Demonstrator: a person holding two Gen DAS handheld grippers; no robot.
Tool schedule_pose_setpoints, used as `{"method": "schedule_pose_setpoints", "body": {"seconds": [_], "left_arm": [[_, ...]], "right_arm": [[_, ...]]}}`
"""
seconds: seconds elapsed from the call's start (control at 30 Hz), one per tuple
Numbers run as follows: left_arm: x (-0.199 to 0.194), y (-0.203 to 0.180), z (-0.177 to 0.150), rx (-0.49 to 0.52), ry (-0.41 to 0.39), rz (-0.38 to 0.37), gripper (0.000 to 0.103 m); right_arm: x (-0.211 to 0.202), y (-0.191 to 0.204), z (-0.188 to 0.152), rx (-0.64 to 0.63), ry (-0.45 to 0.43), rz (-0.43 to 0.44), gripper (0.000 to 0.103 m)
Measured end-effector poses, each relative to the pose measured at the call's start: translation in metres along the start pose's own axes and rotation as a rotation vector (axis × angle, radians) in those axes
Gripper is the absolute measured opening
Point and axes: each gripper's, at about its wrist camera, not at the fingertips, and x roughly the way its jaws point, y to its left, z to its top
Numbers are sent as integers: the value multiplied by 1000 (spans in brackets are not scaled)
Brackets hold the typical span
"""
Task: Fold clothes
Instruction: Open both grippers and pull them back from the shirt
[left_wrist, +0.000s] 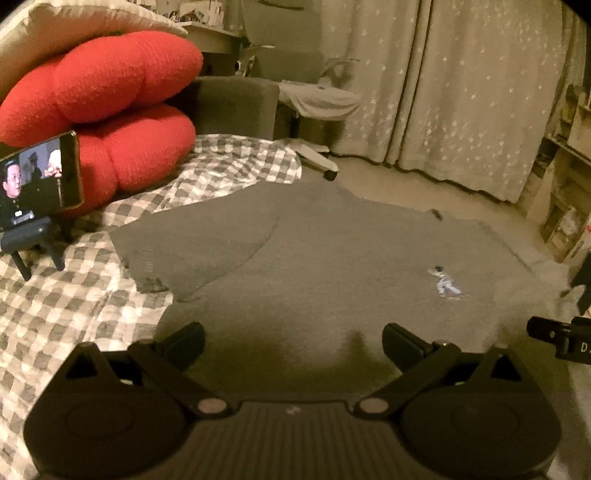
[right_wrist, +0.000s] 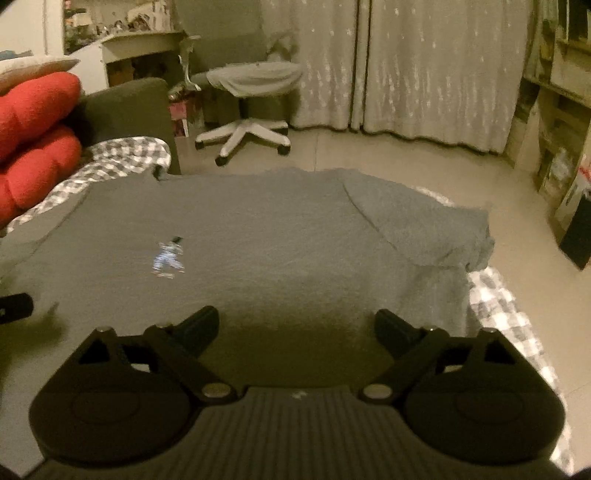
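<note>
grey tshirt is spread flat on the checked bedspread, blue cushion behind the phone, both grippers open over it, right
Not quite: the cushion behind the phone is red, not blue, as the left wrist view shows. The rest holds: the grey tshirt lies spread on the checked bedspread, and the left gripper and right gripper are open above it.

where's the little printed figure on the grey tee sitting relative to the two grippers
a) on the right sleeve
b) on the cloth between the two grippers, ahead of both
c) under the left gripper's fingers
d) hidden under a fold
b: the figure shows to the right of the left gripper in its view and to the left of the right gripper in its view, out in the open on the flat tee.
</note>
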Motion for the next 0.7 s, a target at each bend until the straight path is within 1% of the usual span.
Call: {"method": "schedule_pose_setpoints", "body": {"seconds": [0.13,0.27,0.33,0.43,0.5,0.57,0.63,0.7], "left_arm": [[-22,-2,-2,52,-43,-10,102],[-42,0,-7,91,-83,9,102],[-49,4,-10,86,-85,12,102],[-56,8,-13,91,-96,47,102],[-63,10,-14,90,-110,56,102],[-70,13,-15,75,-120,55,102],[-77,18,-17,55,-124,48,101],[-82,21,-20,44,-122,50,101]], "right_arm": [[-30,10,-2,-3,-54,-36,94],[-60,12,-4,72,-93,33,95],[-69,15,-6,107,-107,45,95],[-79,19,-11,115,-124,34,95],[-84,23,-14,119,-132,26,94],[-94,26,-18,132,-160,22,92],[-103,28,-25,133,-173,36,92],[-110,33,-32,126,-179,47,89]]}}
